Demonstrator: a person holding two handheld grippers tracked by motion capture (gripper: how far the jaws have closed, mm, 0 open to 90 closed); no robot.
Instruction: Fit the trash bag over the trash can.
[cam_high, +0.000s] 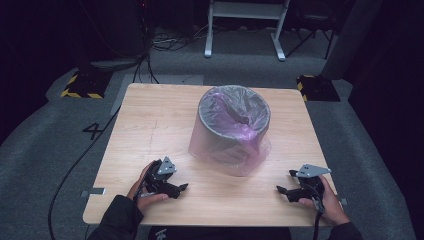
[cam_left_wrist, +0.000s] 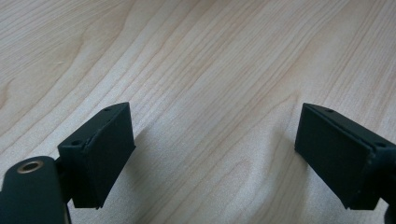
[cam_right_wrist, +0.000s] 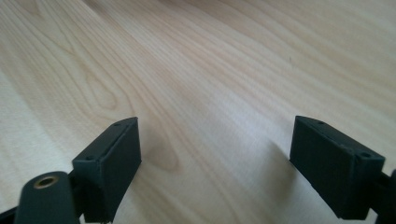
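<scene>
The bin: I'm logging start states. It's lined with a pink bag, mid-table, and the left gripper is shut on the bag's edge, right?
Not quite. The left gripper is open and holds nothing, resting near the table's front edge, apart from the bin and its pink bag. The left gripper view shows its jaws spread over bare wood.

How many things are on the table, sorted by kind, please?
Bins, grey: 1
Bin liners, pink plastic, in and over the bin: 1
Grippers, black, open and empty: 2, the left gripper and the right gripper
Total: 4
</scene>
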